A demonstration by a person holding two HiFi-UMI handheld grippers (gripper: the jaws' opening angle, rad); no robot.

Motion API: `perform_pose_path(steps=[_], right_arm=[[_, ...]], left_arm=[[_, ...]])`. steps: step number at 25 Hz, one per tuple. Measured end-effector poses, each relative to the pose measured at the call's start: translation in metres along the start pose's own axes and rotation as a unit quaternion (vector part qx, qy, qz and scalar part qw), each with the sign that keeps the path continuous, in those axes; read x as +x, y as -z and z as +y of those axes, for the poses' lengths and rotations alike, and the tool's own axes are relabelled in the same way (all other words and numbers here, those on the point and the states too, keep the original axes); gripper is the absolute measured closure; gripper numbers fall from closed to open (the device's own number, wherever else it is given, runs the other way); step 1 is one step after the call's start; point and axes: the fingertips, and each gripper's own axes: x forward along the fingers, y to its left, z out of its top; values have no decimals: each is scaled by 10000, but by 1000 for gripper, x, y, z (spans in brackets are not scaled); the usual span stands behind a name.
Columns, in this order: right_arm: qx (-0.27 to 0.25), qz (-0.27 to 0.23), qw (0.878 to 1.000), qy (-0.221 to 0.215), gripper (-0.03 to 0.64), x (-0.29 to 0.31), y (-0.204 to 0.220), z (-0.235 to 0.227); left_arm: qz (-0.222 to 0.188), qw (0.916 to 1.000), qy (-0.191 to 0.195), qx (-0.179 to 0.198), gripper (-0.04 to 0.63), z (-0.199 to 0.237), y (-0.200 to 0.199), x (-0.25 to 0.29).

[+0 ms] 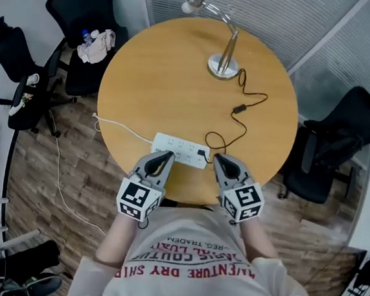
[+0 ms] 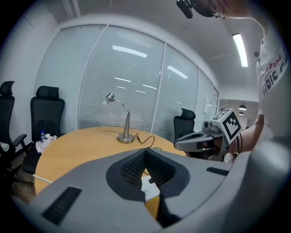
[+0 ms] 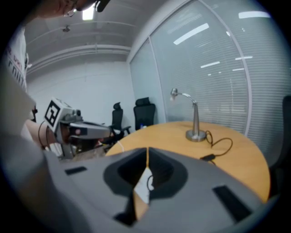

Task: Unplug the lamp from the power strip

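Note:
A silver desk lamp (image 1: 224, 57) stands at the far side of the round wooden table (image 1: 153, 76). Its black cord (image 1: 251, 102) runs past an inline switch (image 1: 239, 108) to a black plug (image 1: 202, 153) seated in the white power strip (image 1: 178, 149) near the front edge. My left gripper (image 1: 169, 154) hovers shut just in front of the strip's middle. My right gripper (image 1: 217, 157) is shut too, its tips a little right of the plug, apart from it. In the left gripper view the lamp (image 2: 125, 125) and the right gripper (image 2: 196, 140) show beyond closed jaws. Nothing is held.
The strip's white cable (image 1: 119, 126) trails off the table's left edge to the wood floor. Black office chairs stand at the left (image 1: 87, 17) and at the right (image 1: 342, 140); one holds a bottle and cloth (image 1: 96, 43). Glass walls with blinds (image 1: 263, 8) lie behind the table.

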Motion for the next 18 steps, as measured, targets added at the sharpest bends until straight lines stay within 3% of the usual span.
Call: perform_pose_path(steps=[7, 11, 12, 14, 18], right_arm=[[342, 562, 9964, 531, 586, 34, 30, -1], [124, 1075, 9917, 698, 584, 43, 53, -3], [31, 1214, 9898, 742, 575, 46, 59, -3], [-129, 1516, 9853, 773, 461, 56, 71, -2], [-580, 2135, 9728, 690, 440, 71, 93, -2]], left_arm=[[607, 9943, 869, 110, 568, 23, 35, 34], [911, 9853, 1403, 353, 568, 22, 60, 53], [1000, 9823, 1518, 445, 568, 21, 67, 58], [1177, 9764, 1711, 592, 568, 20, 82, 64], [1475, 9695, 1872, 572, 568, 22, 105, 72]])
